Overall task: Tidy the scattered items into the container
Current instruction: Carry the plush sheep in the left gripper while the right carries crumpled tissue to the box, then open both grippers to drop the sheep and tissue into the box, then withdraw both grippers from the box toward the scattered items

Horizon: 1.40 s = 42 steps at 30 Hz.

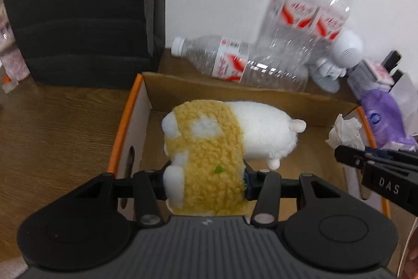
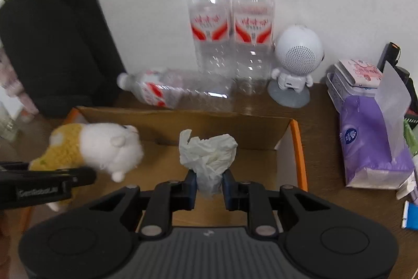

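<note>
The plush toy (image 1: 209, 148) is held by the left gripper (image 1: 206, 181), whose jaws are closed on its yellow woolly rear end, and it is carried over the open cardboard box (image 1: 146, 96) — whether any part of it touches the box floor cannot be told. The crumpled tissue (image 2: 209, 156) is pinched at its lower end by the right gripper (image 2: 209, 186), the jaws drawn narrow around it, and it too is held above the inside of the box, toward the right wall. Both items are judged light and soft: the toy is expected to squash under the fingers and spring back, so a grip across the thick body is favoured over a grip on a small foot or ear, where it could slip free. The tissue is likely nearly weightless and easily torn or unfurled, so a gentle hold on the densest wad is advised. Behind the box, 1 water bottle (image 2: 177, 93) lies on its side and 2 upright bottles (image 2: 232, 25) stand against the wall — these look empty, thin-walled and smooth, and are probably best taken around the middle, where they may buckle if squeezed hard.
</note>
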### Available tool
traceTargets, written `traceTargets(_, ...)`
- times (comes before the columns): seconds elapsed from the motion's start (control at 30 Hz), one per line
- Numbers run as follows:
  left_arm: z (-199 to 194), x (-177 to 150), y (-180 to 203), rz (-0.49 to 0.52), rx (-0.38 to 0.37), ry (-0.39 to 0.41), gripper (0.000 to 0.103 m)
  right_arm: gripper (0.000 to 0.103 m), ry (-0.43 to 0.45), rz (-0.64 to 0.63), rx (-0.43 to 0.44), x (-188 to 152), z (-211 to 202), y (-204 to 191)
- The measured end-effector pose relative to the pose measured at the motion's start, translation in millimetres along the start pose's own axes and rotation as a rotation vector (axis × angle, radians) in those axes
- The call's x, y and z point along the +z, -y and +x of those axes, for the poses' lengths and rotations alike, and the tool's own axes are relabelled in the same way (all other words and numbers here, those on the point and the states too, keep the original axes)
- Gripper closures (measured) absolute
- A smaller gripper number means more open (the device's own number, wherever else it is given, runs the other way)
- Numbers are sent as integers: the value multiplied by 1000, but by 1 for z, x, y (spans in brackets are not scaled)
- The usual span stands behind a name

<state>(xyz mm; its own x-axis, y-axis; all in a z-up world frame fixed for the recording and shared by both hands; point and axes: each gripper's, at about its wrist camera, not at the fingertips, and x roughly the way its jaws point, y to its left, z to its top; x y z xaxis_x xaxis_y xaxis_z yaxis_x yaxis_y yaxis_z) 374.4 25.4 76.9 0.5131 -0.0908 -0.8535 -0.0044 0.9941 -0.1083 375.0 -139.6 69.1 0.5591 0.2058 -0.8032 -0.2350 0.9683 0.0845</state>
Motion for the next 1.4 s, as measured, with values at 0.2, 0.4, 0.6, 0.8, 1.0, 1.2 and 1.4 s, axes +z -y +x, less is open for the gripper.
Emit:
traceTargets(0.2,33,13,1,5,-1,-70,54,84,-144,66,31,20,45,11)
traceTargets(0.4,56,19,-4,34,21,-126,48,78,-199,47,1,32,64,11)
traceTargets(0.6,53,11,-8,31,-14,-143,30,46,-276,88,18,31,81,15)
traceTargets(0.8,28,5,-4,37,5,-119,21,38,-205,73,-33,33,72,8)
traceTargets(1.0,-25,1,3,68,50,32,4,20,-101,11,-42,23,20,-3)
traceTargets(1.2,-68,-46,11,86,56,230,0,20,-4,48,3,-14,-36,2)
traceTargets(1.4,-100,-98,19,76,95,353,0,20,71,87,37,-70,-76,4)
